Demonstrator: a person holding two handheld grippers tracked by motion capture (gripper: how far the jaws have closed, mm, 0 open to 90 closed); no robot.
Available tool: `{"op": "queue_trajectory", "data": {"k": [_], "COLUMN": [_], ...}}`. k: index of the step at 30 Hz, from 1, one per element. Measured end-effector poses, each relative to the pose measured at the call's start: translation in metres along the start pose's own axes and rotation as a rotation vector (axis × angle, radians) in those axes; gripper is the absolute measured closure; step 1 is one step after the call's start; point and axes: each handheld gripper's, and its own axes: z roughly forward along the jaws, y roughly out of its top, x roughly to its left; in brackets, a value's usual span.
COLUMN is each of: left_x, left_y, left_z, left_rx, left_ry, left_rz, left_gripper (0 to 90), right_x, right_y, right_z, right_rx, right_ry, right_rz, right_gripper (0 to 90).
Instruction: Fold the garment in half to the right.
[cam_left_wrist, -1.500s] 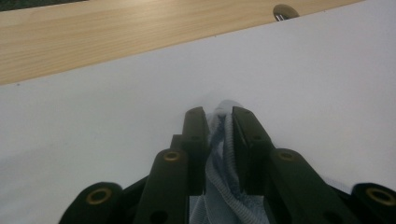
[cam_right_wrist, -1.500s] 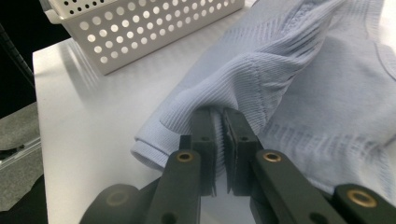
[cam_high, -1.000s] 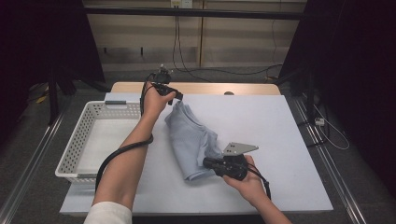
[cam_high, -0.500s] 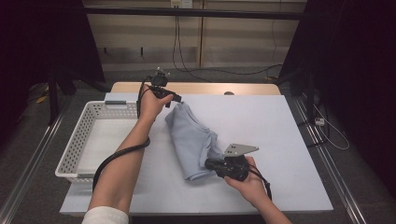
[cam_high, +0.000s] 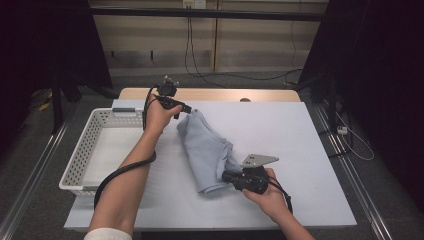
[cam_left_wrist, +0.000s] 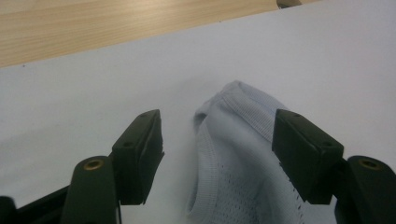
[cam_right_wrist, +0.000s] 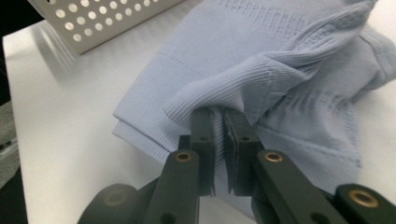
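One garment, a pale blue knit garment (cam_high: 207, 150), lies bunched lengthwise on the white table (cam_high: 300, 150), just right of the white perforated basket (cam_high: 85, 150), which sits at the table's left side.

Right gripper (cam_high: 227, 176): jaws pressed together, pinching a ribbed fold of the fabric at the garment's near end. The right gripper view shows the cloth puckering into the pinch point (cam_right_wrist: 219, 112).

Left gripper (cam_high: 186, 108): jaws spread wide, straddling the far end of the garment without closing on it. The left gripper view shows the ribbed edge band (cam_left_wrist: 243, 100) lying between the two jaws.

Handling assessment: the material appears light, soft and fully limp. It will sag and drape from any grip point and offers no rigidity. The mesh body looks thin and may stretch or slip. The ribbed bands look thicker and should be the preferred place to hold. Take a full fold between the jaws, not a single layer. Breakage risk appears nil; snagging on the basket perforations is possible.
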Motion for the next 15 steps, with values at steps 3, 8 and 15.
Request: {"op": "queue_trajectory", "data": {"k": [3,8,15], "left_x": [0.0,-0.001,-0.002], "left_y": [-0.002,-0.006,-0.01], "left_z": [-0.001,-0.004,-0.009], "left_rx": [-0.001,-0.003,-0.004], "left_ry": [-0.001,0.002,0.005], "left_rz": [-0.001,0.007,0.013], "left_gripper": [33.9,33.4,32.3], "right_x": [-0.002,-0.005,-0.01], "right_y": [-0.001,-0.002,0.001], "right_z": [-0.002,-0.007,-0.017], "right_rx": [0.003,0.015,-0.012], "right_ry": [-0.014,-0.044,-0.082], "right_rz": [0.003,-0.018,0.002], "right_gripper": [84.1,82.9,72.2]}}
